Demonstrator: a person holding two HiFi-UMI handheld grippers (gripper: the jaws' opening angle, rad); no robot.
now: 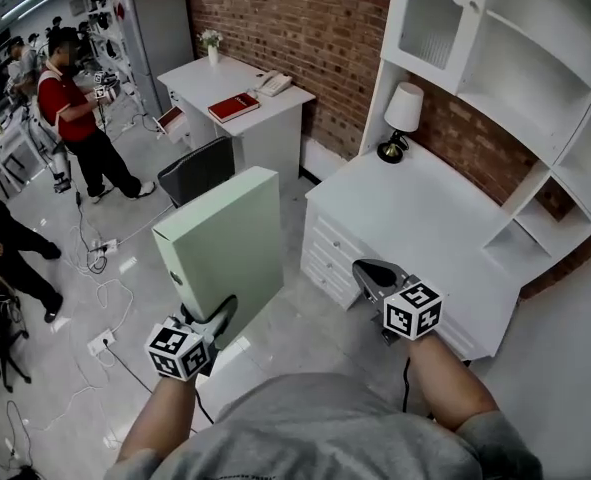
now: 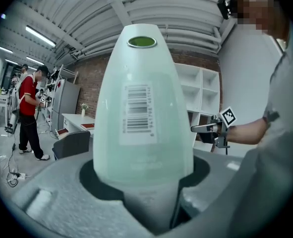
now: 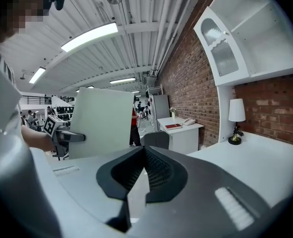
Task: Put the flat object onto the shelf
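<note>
The left gripper (image 1: 213,320) is clamped on the bottom edge of a flat pale-green box (image 1: 225,240). Its jaws stand part-way apart, with the box filling the gap between them. The box stands upright, tilted a little, in the air over the floor (image 1: 275,338). It is left of the white bench (image 1: 425,218) and well apart from the shelf (image 1: 535,88) that rises along the bench's far right side. In the left gripper view a barcode label (image 2: 137,109) shows on the box's narrow face. The right gripper (image 1: 372,271) hangs by the bench's near left edge, jaws together with nothing between them. A lamp (image 1: 402,118) stands at the bench's far end against the brick wall (image 1: 315,28). Farther left is a dark chair (image 1: 197,170).
</note>
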